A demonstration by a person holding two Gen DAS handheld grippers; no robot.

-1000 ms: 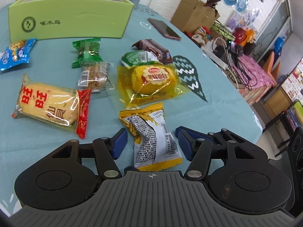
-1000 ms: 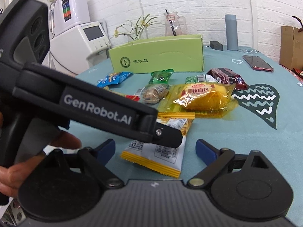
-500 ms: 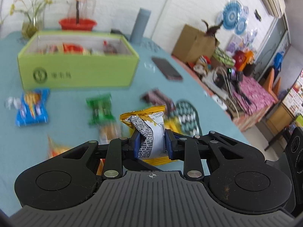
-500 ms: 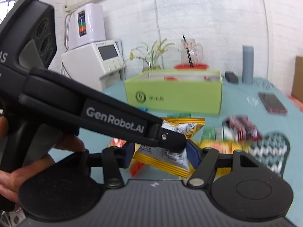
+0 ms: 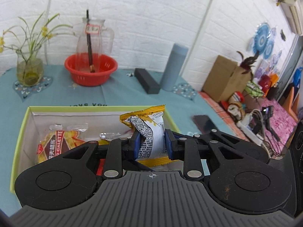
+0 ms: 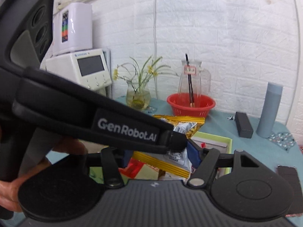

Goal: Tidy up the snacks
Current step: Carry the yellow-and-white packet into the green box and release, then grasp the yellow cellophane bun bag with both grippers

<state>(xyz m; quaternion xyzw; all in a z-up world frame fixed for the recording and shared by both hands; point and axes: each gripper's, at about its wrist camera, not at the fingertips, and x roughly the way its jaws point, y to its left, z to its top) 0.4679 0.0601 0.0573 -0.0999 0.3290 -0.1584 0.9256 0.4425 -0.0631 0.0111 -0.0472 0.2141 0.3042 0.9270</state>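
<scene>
My left gripper is shut on a yellow and white snack packet and holds it above the open green box. The box holds a yellow galette packet and other wrapped snacks. In the right wrist view the left gripper's body crosses in front, and the same packet sits between my right gripper's blue pads. My right gripper is partly closed around the packet; whether its pads touch it is hidden. The green box rim lies just beyond.
Behind the box on the teal tablecloth stand a red basin with a glass jug, a flower vase, a black case and a grey-blue bottle. A phone lies right of the box.
My left gripper closed on the packet, lifted it off the table and carried it to above the green box. The right gripper narrowed and moved along with it.
</scene>
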